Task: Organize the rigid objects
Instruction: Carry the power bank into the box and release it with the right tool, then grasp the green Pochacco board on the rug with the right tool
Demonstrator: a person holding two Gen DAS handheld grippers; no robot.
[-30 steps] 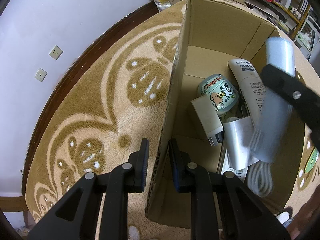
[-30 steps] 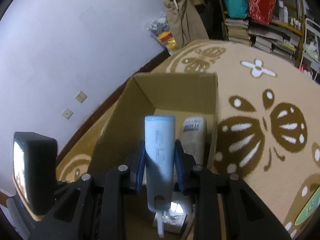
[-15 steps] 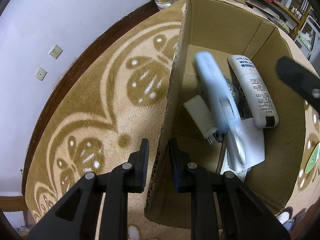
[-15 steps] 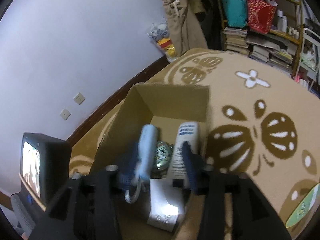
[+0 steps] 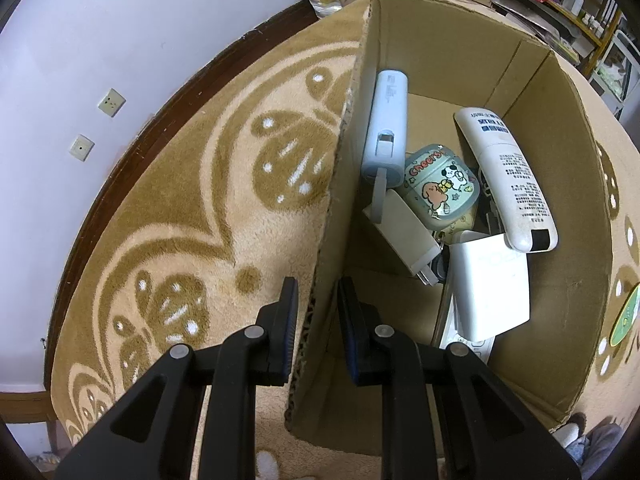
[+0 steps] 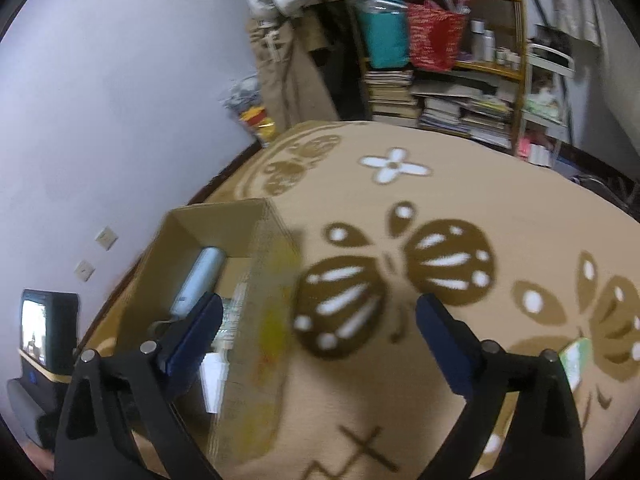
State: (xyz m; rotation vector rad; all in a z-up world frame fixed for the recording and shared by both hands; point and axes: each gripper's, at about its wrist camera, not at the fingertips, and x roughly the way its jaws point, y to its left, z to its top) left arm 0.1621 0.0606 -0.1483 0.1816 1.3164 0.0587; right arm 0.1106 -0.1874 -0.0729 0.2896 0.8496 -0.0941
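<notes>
An open cardboard box [image 5: 440,52] stands on the patterned rug. My left gripper [image 5: 318,296] is shut on its left wall, one finger outside and one inside. Inside the box a pale blue power bank [image 5: 386,128] leans against that wall, with its short cable hanging down. Beside it lie a cartoon earbud case [image 5: 438,186], a white remote [image 5: 508,176], a white charger [image 5: 404,232] and a white flat box [image 5: 490,288]. My right gripper [image 6: 318,320] hangs over the box's right wall [image 6: 264,312], its jaws opening wide with nothing between them. The blue power bank [image 6: 200,276] shows in the box.
A beige rug [image 6: 460,208] with brown butterfly shapes covers the floor. A green card [image 6: 576,360] lies on it at the right. Shelves with books and bags [image 6: 440,80] stand at the back. A small screen [image 6: 44,332] sits at the left by the wall.
My right gripper let go of the blue power bank, which dropped into the box and came to lean on the left wall. That gripper opened wide and swung right. The left gripper stayed put.
</notes>
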